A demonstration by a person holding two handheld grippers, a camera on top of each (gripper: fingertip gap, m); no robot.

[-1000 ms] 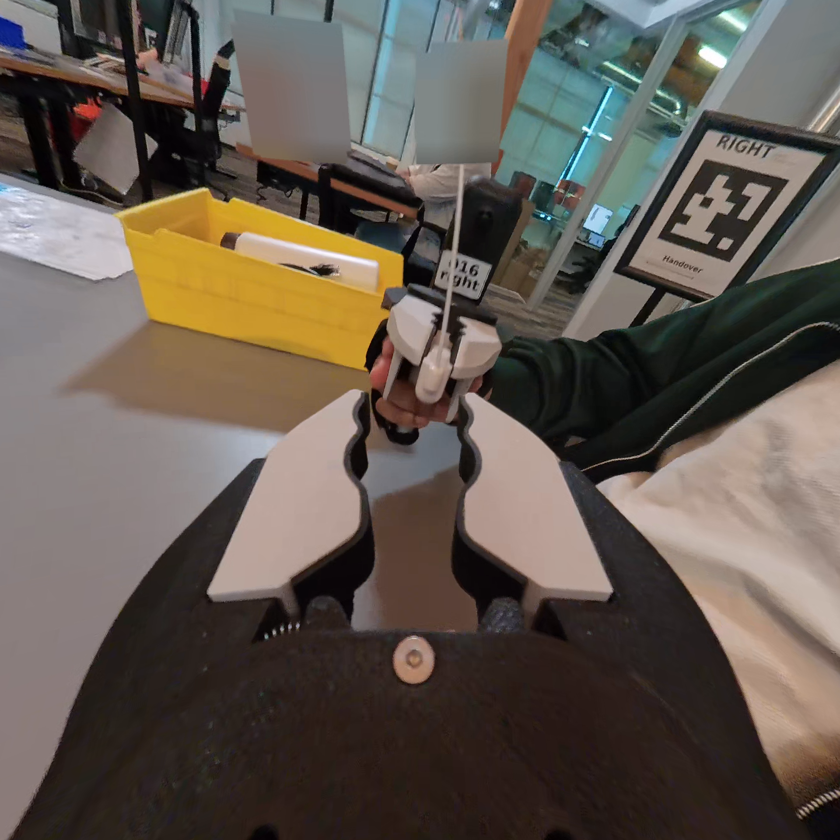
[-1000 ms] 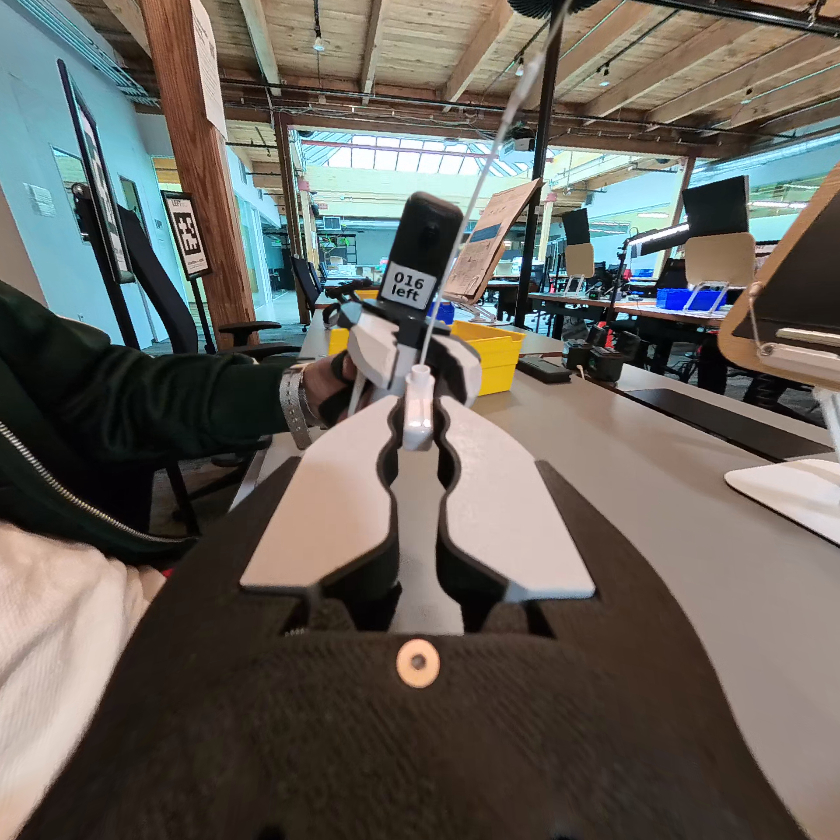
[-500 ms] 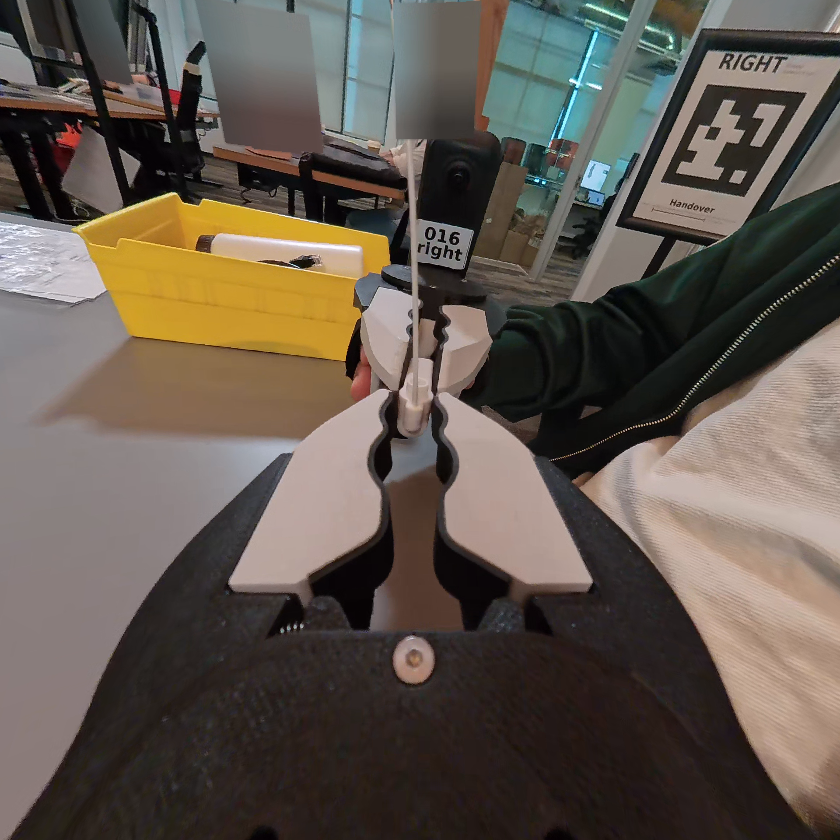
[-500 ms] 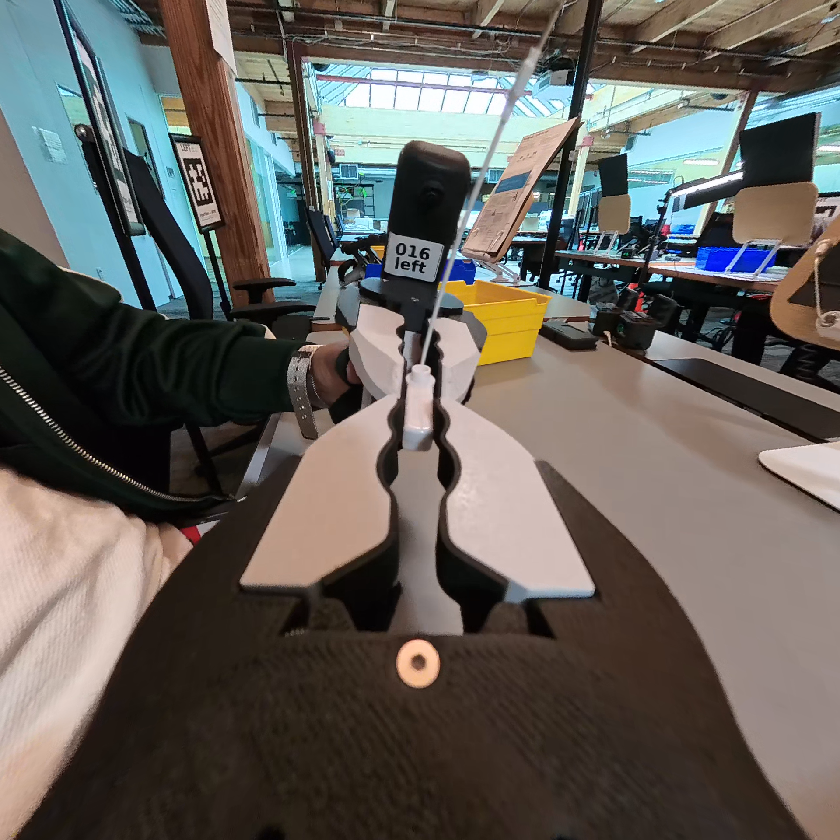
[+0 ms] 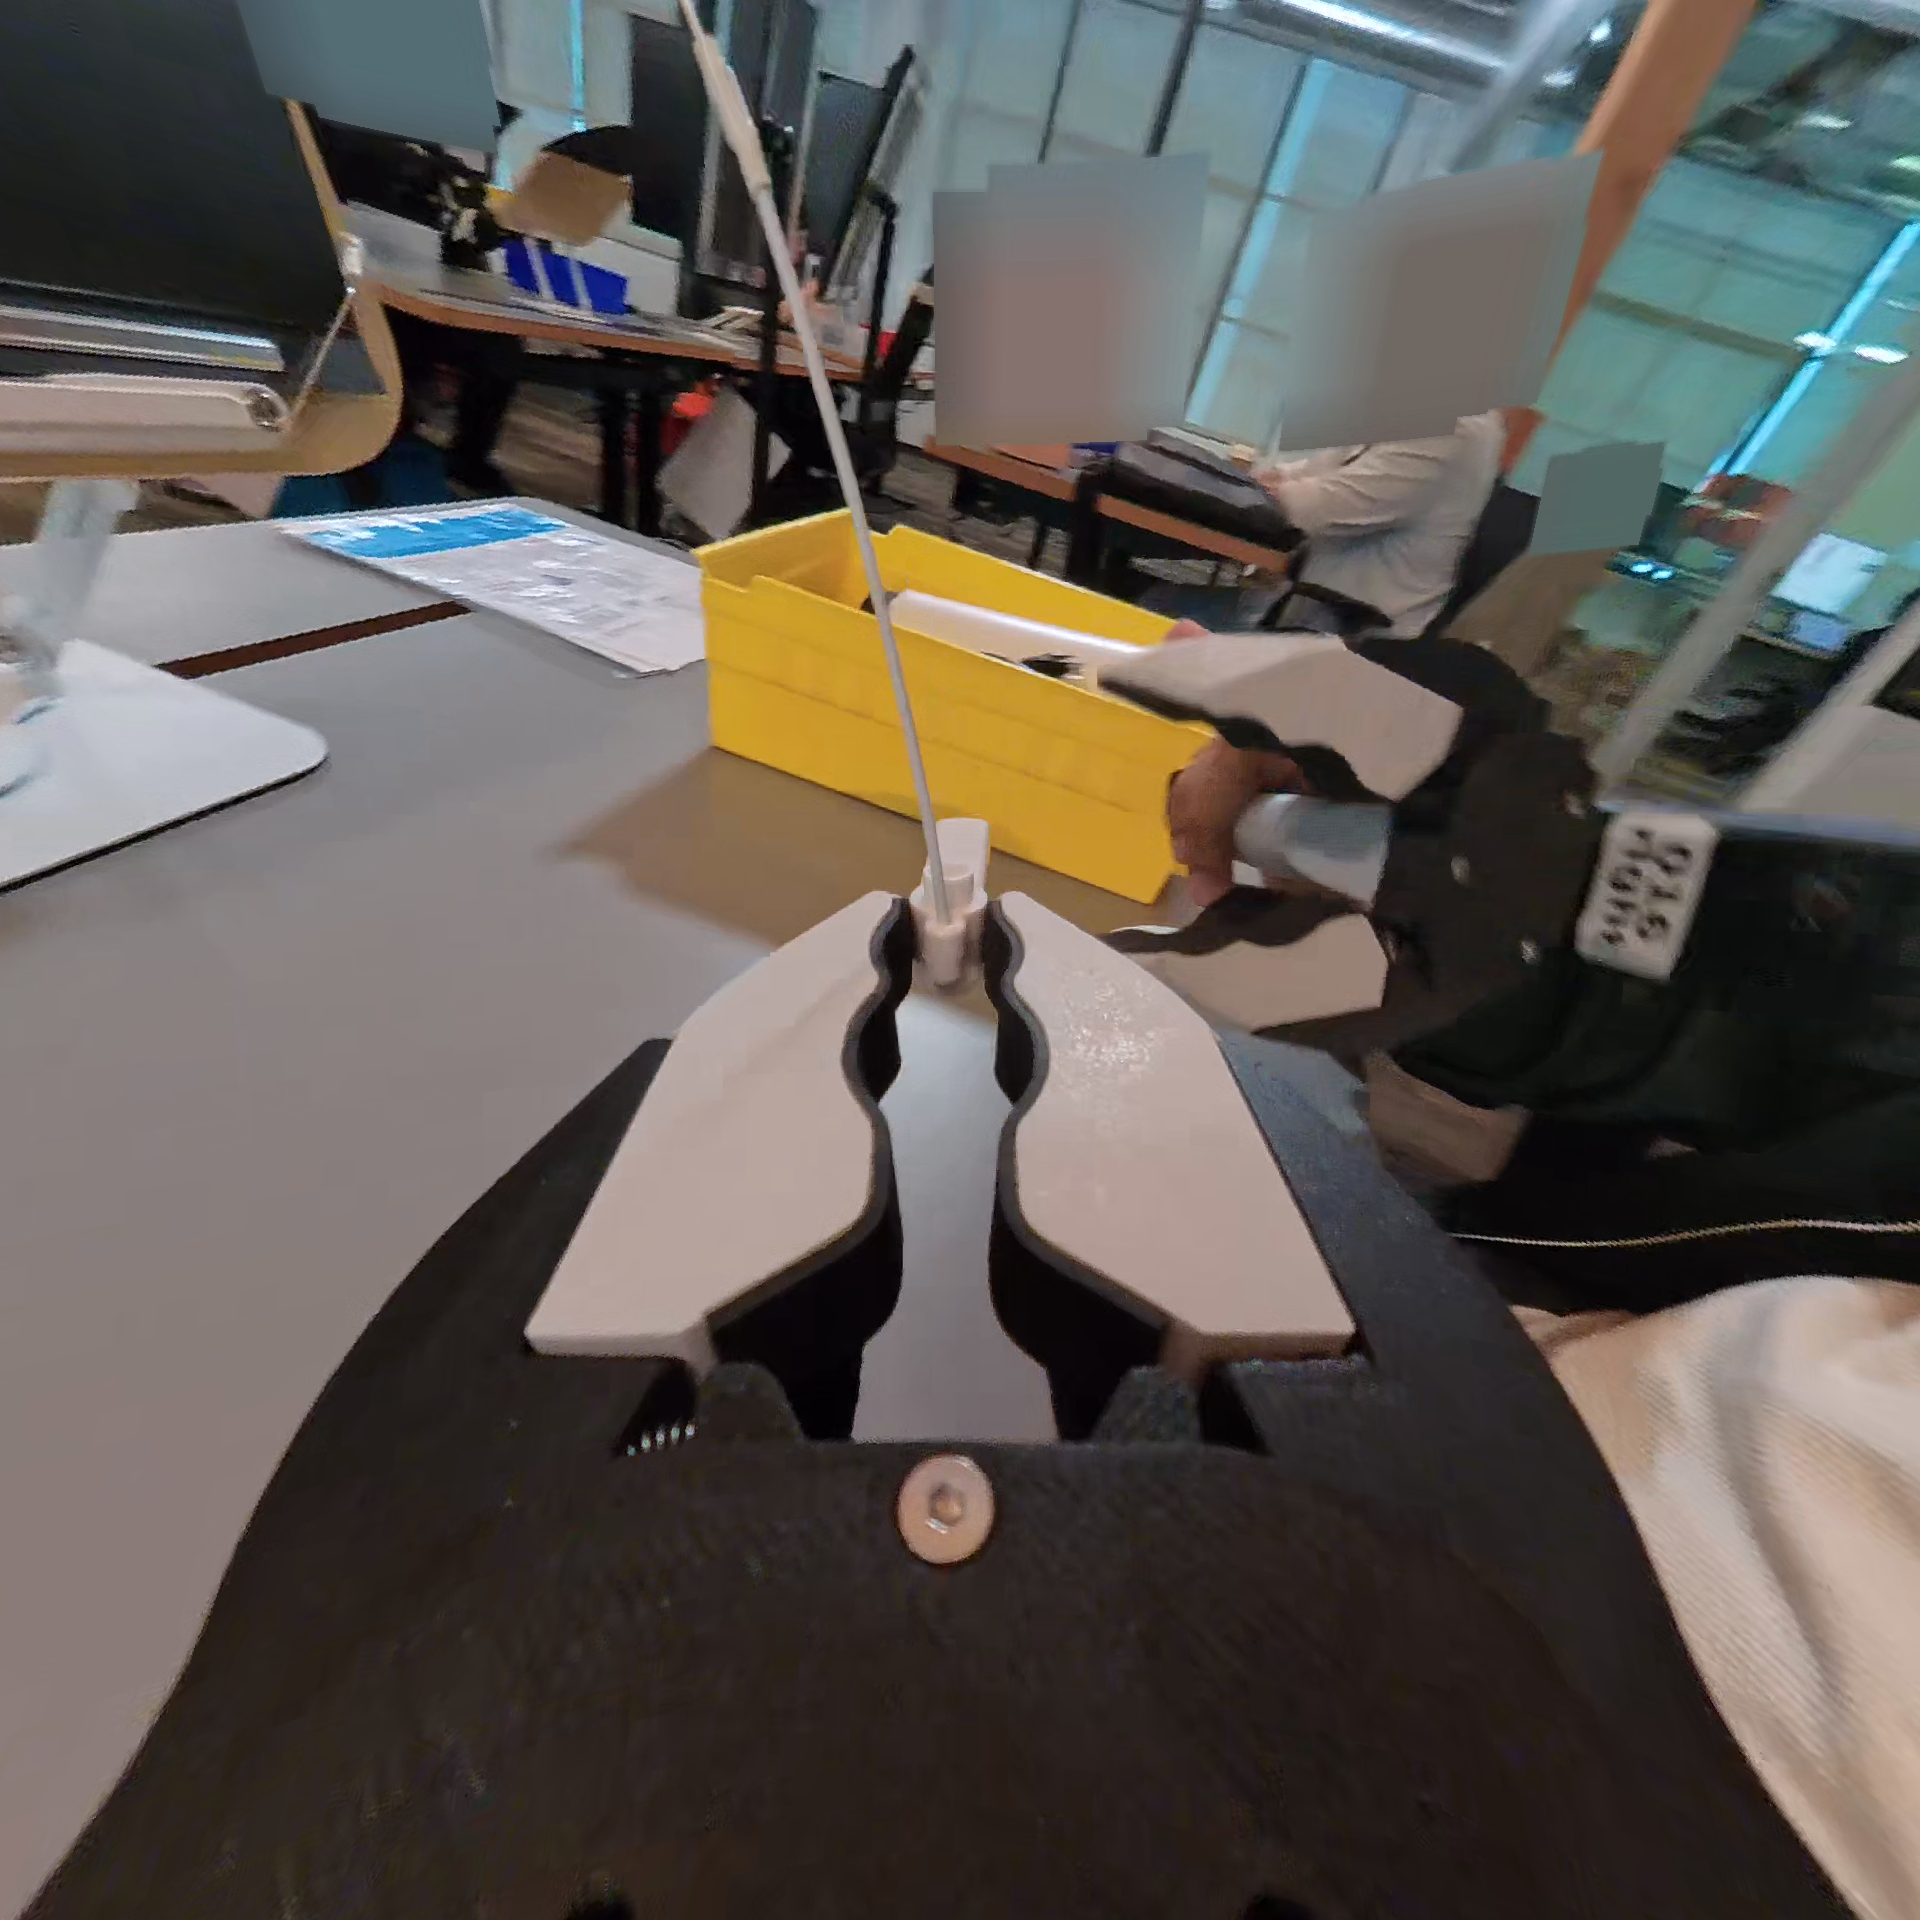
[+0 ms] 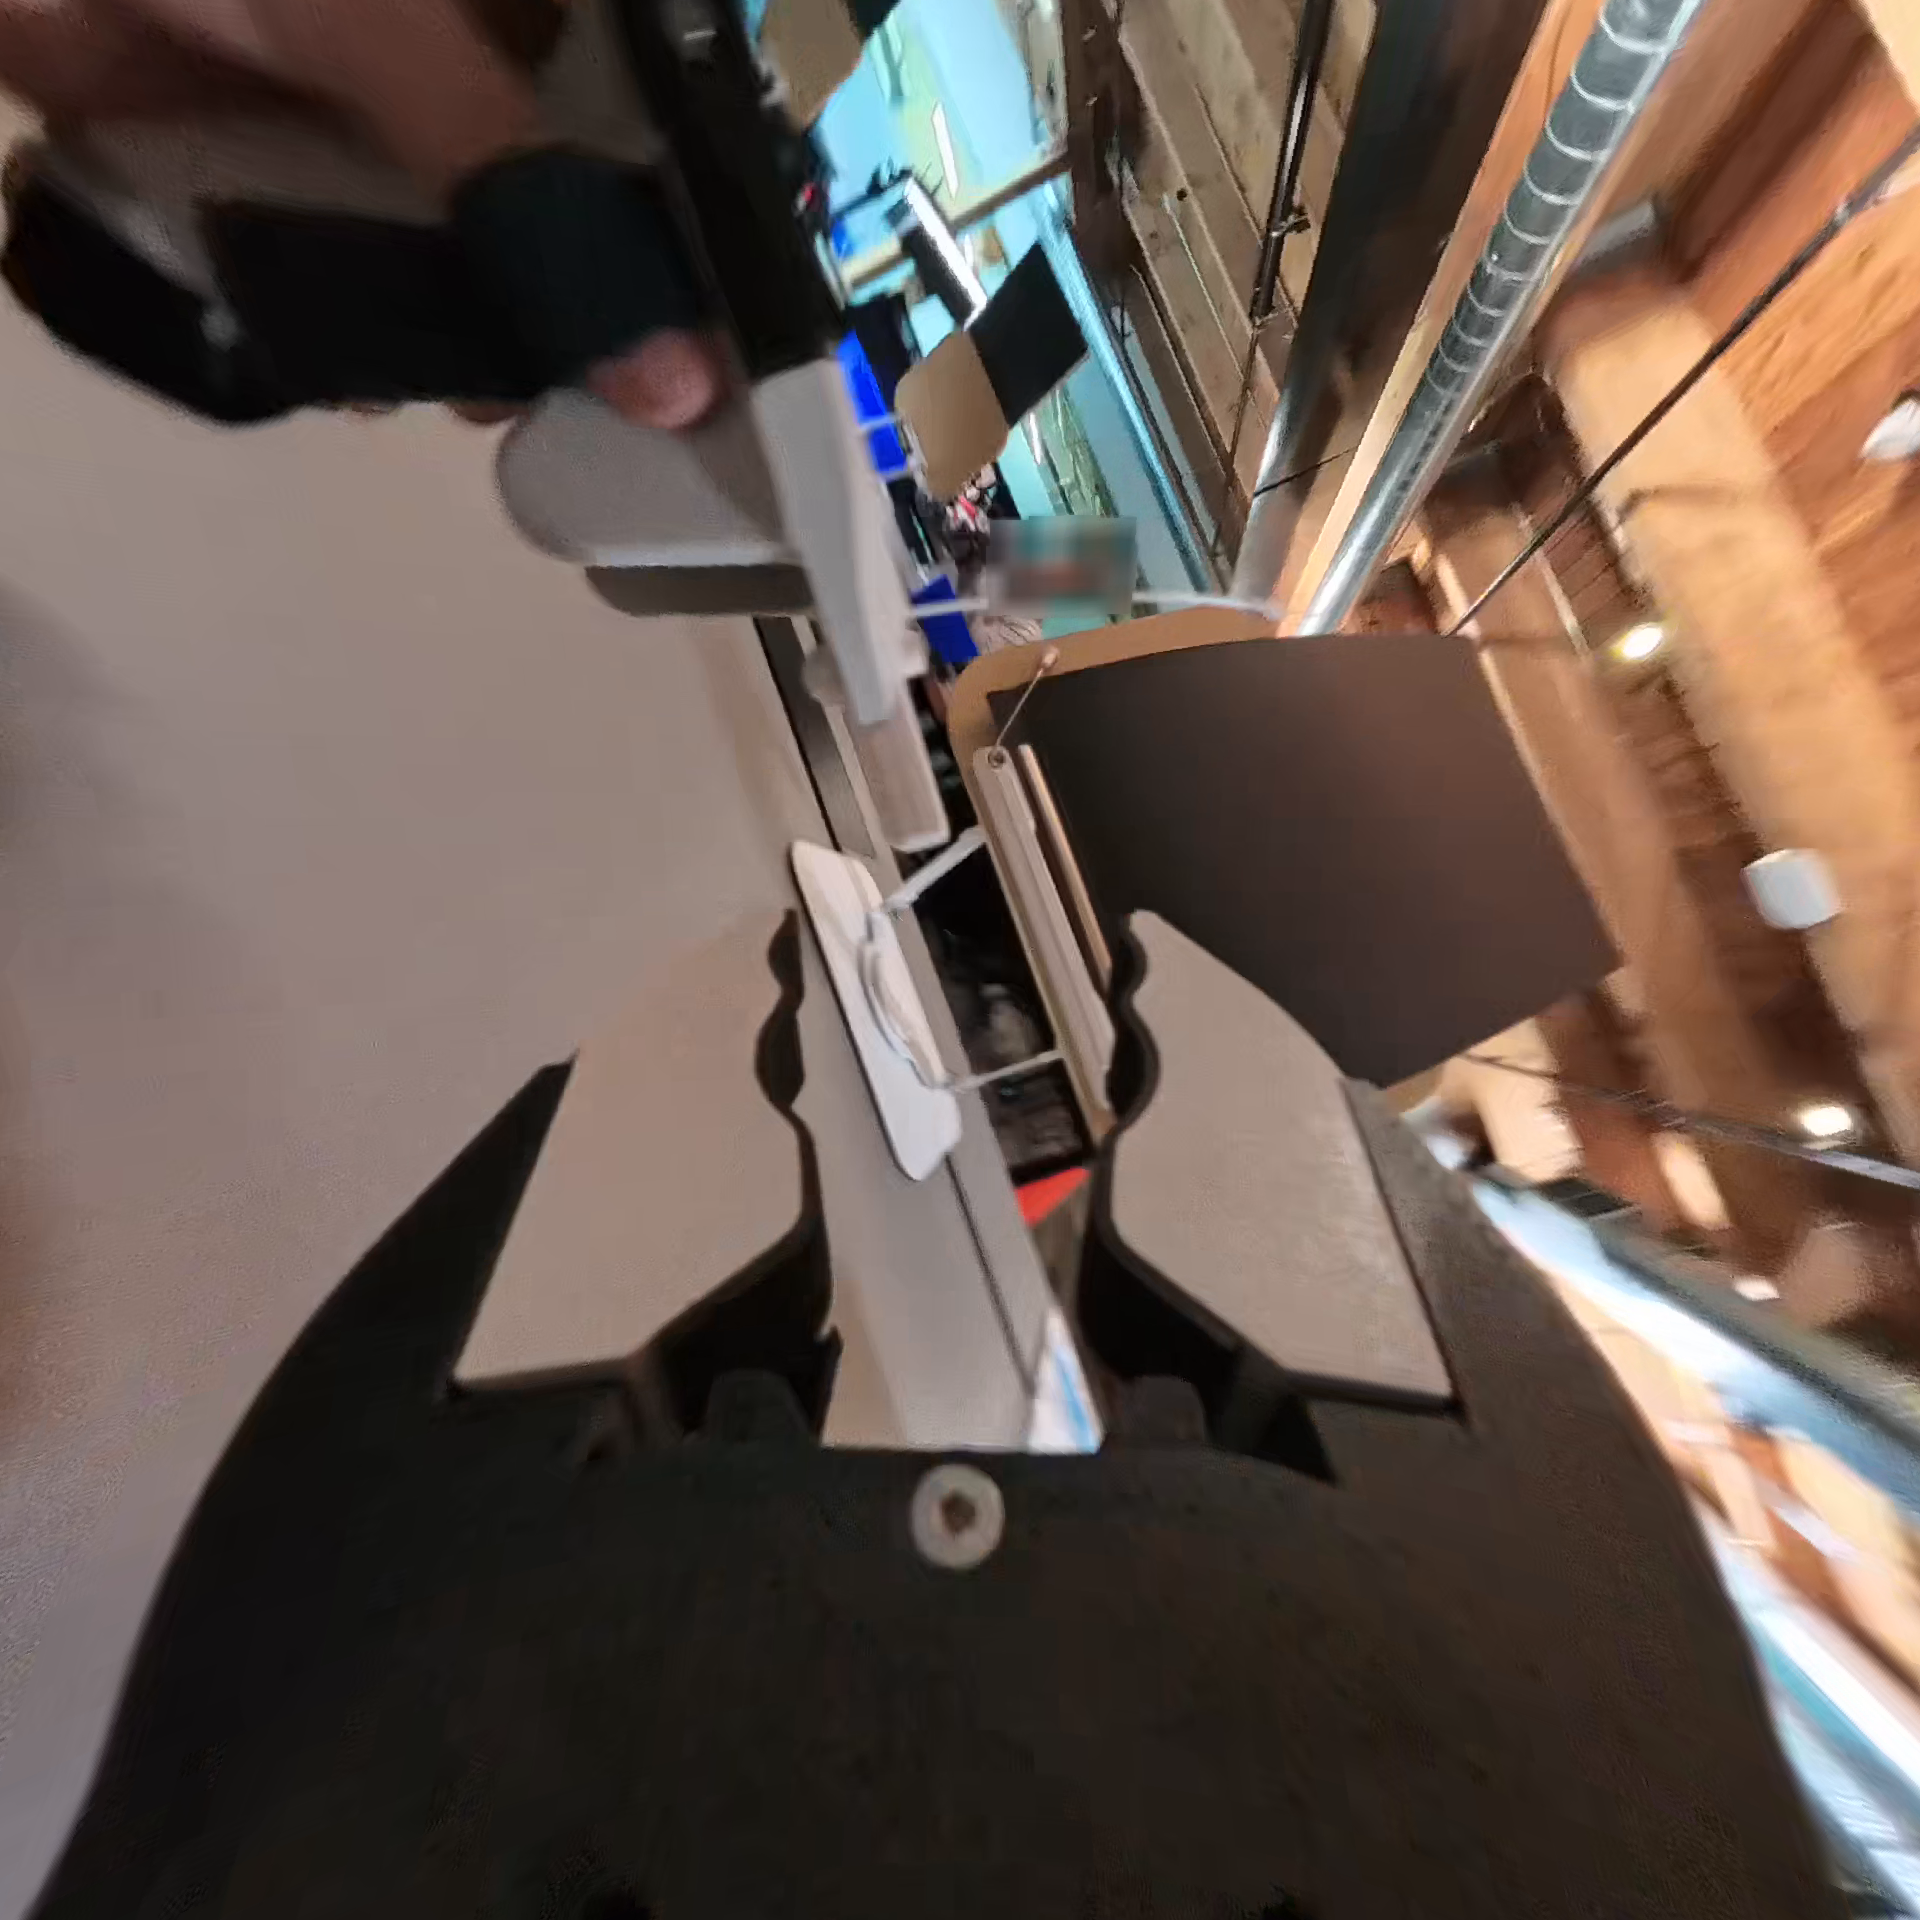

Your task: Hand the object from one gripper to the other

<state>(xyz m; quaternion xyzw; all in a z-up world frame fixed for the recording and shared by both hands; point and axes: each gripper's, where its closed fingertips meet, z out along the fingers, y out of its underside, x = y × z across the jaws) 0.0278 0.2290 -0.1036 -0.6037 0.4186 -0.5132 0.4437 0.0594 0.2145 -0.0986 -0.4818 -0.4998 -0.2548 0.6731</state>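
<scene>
Cable (image 5: 902,686) pinched at its white plug end between the tips of the left gripper (image 5: 943,940); plug stub upright, poking just above the fingertips; thin white cord rising from it, long axis near vertical, leaning up and to the left toward a second connector (image 5: 740,125) high in the left wrist view. Left jaws clenched on the plug, only a narrow gap behind it. Right gripper (image 5: 1236,790) off to the right in that view, apart from the cable, tipped on its side, a hand (image 5: 1210,821) on its handle; jaws spread, nothing between them. Grey table (image 5: 312,987) below both. Yellow bin (image 5: 935,717) beyond the left fingertips, a white cylinder lying in it; papers (image 5: 520,571) left of the bin; white stand base (image 5: 156,748) at far left. Right wrist view blurred and rolled sideways: right gripper (image 6: 961,1023) wide apart and empty, framing the white stand base (image 6: 883,1008) and a dark board (image 6: 1299,831); left gripper (image 6: 665,520) at upper left, white cord (image 6: 1195,601) running rightward from it.
</scene>
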